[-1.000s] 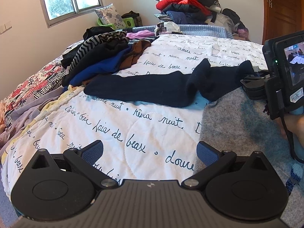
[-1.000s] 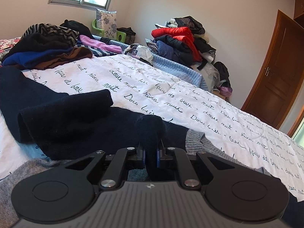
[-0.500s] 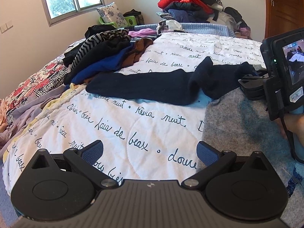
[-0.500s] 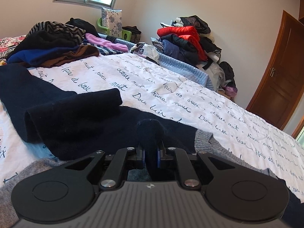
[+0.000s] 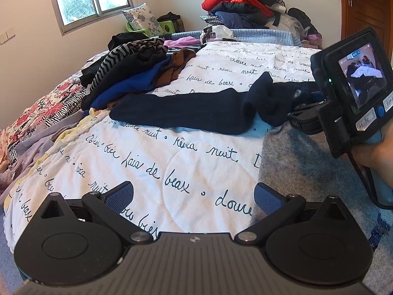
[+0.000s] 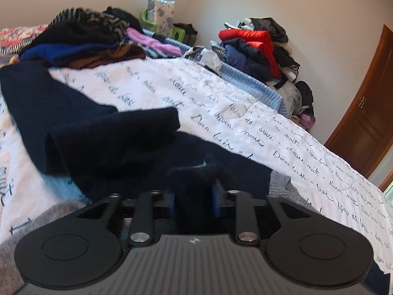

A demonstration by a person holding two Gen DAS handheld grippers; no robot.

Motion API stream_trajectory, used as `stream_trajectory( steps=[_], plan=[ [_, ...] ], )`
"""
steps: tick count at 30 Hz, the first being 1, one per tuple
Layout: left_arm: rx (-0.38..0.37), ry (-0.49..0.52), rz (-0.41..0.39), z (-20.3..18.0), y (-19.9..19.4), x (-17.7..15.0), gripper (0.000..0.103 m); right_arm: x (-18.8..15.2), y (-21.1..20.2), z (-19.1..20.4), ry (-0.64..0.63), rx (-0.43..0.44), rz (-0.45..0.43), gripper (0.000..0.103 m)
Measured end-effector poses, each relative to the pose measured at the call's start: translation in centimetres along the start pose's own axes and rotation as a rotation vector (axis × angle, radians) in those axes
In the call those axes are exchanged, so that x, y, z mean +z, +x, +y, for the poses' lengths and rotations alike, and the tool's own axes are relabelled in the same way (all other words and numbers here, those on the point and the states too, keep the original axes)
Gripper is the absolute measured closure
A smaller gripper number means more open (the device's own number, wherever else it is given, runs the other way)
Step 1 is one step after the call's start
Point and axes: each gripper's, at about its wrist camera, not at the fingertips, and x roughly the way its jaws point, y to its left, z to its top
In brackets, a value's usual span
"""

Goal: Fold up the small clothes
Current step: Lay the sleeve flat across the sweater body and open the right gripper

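A dark navy knit garment [image 5: 186, 113] lies stretched across the white quilt [image 5: 152, 162] with script lettering; its right end is bunched and lifted. It fills the middle of the right wrist view [image 6: 103, 132]. My right gripper [image 6: 194, 200] has its jaws partly apart with a fold of the navy garment still between the blue pads. In the left wrist view that gripper [image 5: 304, 115] sits at the garment's right end. My left gripper [image 5: 194, 196] is wide open and empty above the quilt, near the bed's front.
A grey knit cloth [image 5: 307, 172] lies at the front right. A pile of clothes [image 5: 132, 73] sits at the back left of the bed. Another heap [image 5: 240, 5] with a red jacket stands beyond the bed. A wooden door [image 6: 366, 113] is at right.
My right gripper's jaws have parted from fully shut to partly open around the navy fold, and it has tilted. The left gripper stays open and has hardly moved.
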Motion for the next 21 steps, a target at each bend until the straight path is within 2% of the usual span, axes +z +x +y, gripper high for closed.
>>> stream_trajectory(
  steps=[1, 3, 6, 9, 11, 14, 17, 21],
  plan=[
    [0.001, -0.001, 0.000, 0.1, 0.0, 0.0, 0.000, -0.1, -0.3, 0.1, -0.006, -0.007, -0.011, 0.049],
    [0.001, -0.005, 0.004, 0.2, 0.1, 0.0, 0.000, -0.1, -1.5, 0.0, -0.003, 0.002, -0.049, 0.038],
    [0.005, -0.011, 0.005, 0.4, 0.1, 0.0, 0.000, 0.0, -3.5, -0.8, 0.029, 0.071, -0.080, 0.038],
    [0.014, -0.017, 0.003, 0.6, 0.1, 0.0, 0.000, -0.2, -5.2, -2.9, 0.129, 0.130, -0.118, 0.038],
    [0.013, -0.020, 0.003, 0.6, 0.1, 0.0, 0.000, -0.6, -5.1, -4.9, 0.251, 0.156, -0.101, 0.038],
    [0.006, -0.015, -0.001, 0.4, -0.2, 0.0, 0.000, -1.5, -3.6, -7.3, 0.419, 0.177, -0.010, 0.038],
    [0.008, -0.001, -0.010, 0.1, -0.4, 0.0, 0.000, -2.6, -2.0, -7.2, 0.403, 0.206, 0.087, 0.038],
    [0.015, -0.017, -0.004, 0.4, -0.2, 0.0, 0.000, -3.2, -2.9, -7.0, 0.405, 0.180, 0.063, 0.038]
  ],
)
